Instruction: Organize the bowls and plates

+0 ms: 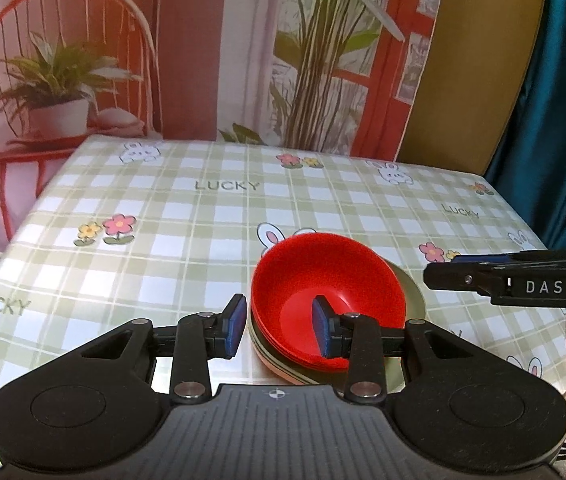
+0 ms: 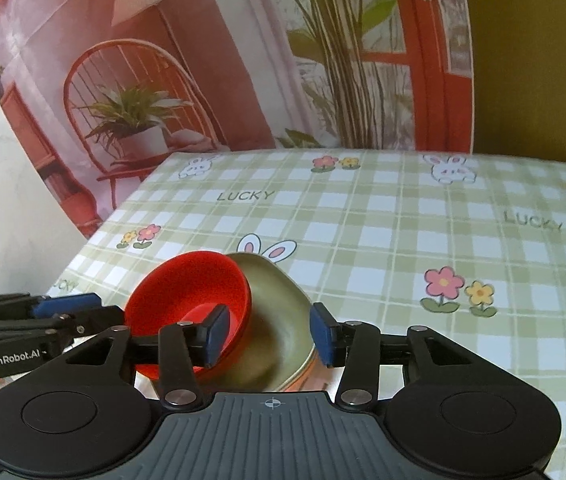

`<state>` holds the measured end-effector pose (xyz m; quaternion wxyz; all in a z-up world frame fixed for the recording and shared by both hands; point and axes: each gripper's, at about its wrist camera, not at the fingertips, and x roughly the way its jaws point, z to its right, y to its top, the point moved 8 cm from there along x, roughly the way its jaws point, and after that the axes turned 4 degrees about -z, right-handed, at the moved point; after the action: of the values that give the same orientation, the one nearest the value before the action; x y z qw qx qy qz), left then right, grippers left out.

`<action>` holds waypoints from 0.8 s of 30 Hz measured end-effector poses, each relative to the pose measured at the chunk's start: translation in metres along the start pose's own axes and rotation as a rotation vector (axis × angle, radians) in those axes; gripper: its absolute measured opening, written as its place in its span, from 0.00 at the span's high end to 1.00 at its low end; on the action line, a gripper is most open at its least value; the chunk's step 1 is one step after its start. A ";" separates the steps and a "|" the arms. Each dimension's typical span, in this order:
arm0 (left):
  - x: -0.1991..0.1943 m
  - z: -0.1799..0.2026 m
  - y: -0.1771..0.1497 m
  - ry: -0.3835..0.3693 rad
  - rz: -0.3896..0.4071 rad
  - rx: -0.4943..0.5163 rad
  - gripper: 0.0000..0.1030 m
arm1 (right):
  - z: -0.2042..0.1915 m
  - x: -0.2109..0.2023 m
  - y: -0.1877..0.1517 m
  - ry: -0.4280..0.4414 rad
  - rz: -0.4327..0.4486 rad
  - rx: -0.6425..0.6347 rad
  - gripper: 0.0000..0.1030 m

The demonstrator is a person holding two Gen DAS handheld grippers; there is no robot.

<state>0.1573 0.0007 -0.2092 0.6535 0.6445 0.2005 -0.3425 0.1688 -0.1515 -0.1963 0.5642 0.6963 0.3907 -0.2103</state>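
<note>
Green-checked cloth printed with rabbits, flowers and "LUCKY" covers the worktop (image 1: 211,216), backed by a printed backdrop (image 1: 187,48) of a red chair and plants. A red bowl (image 1: 323,284) sits tilted in an olive plate (image 2: 283,320) near the front edge. The left tool (image 1: 279,330) gapes across the bowl's near rim, gripping nothing; the right tool (image 2: 269,334) spreads wide over the plate, empty too.

You can read "LUCKY" printed a bunch of times on the checked tablecloth (image 1: 187,216): one near the back middle, one over on the right side, and one at the left edge where the first letter is cut off. The side of your right gripper (image 1: 523,280) says "DAS" in white letters. In the right wrist view, your left gripper (image 2: 35,328) reads "GenRobot.AI" along its body.
</note>
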 end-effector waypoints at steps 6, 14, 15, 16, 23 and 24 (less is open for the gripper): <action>-0.029 0.000 0.014 0.059 0.077 -0.004 0.42 | -0.009 -0.027 0.008 -0.004 0.046 -0.028 0.35; -0.086 0.008 0.046 0.136 0.220 0.012 0.22 | -0.019 -0.085 0.035 -0.030 0.175 -0.062 0.01; -0.093 0.010 0.051 0.132 0.236 0.005 0.21 | -0.018 -0.094 0.039 -0.036 0.194 -0.064 0.00; -0.102 0.011 0.056 0.130 0.256 -0.005 0.21 | -0.018 -0.103 0.043 -0.045 0.213 -0.067 0.00; -0.161 0.035 0.090 0.202 0.405 0.013 0.19 | -0.022 -0.168 0.072 -0.054 0.350 -0.065 0.00; -0.169 0.039 0.095 0.199 0.423 0.015 0.19 | -0.023 -0.175 0.075 -0.053 0.363 -0.063 0.00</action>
<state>0.1012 -0.0120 -0.0199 0.6830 0.7076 0.1217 -0.1341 0.1178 -0.1882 -0.0146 0.6247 0.7314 0.2500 -0.1111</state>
